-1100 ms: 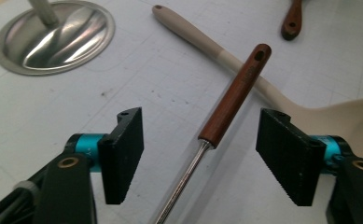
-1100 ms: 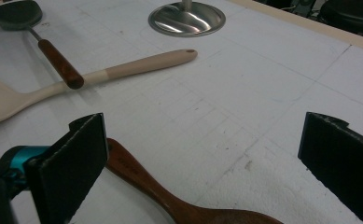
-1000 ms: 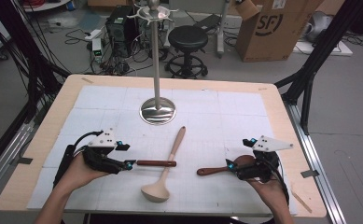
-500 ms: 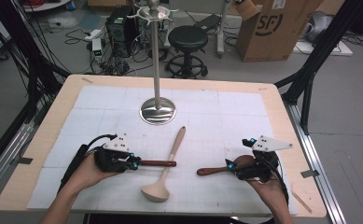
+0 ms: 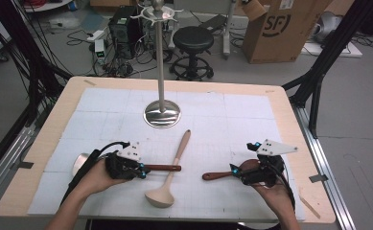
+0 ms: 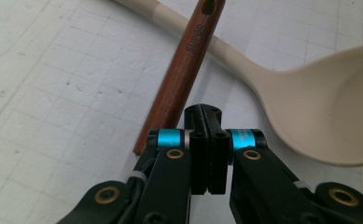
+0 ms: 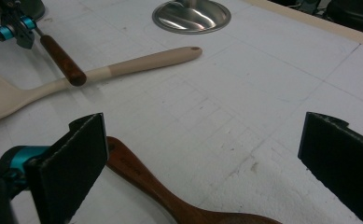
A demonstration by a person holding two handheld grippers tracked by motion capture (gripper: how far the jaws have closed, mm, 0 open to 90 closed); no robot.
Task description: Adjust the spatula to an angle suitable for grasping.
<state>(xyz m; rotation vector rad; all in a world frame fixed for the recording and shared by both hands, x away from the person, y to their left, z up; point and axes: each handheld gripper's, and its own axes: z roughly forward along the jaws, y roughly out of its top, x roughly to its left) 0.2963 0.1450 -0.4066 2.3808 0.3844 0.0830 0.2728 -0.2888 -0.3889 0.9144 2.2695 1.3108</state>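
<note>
Left gripper [image 6: 206, 122]: jaws pressed together, gripping nothing visible, tip beside the dark-handled utensil [image 6: 184, 65], whose handle crosses the pale wooden spoon [image 6: 328, 112]. Right gripper [image 7: 202, 154]: jaws spread wide, astride the dark wooden spoon [image 7: 170, 198] lying on the white mat [image 7: 272, 79].

The mat [image 5: 251, 120] was white with a faint grey grid, on a pale wood table [image 5: 289, 103]. The ladle [image 5: 167, 177] was cream, slightly tan toward the handle end. The reddish-brown handle [image 6: 184, 70] had lettering stamped in it, and the spoon [image 7: 170, 196] was a dark red-brown too. The stand [image 5: 161, 112] was shiny silver. Both grippers, left [image 6: 206, 114] and right [image 5: 235, 171], were black with bright cyan bands, brass-coloured screws on the left one, and light grey plates on top. The box [image 5: 285, 28] was plain brown cardboard with black print.
</note>
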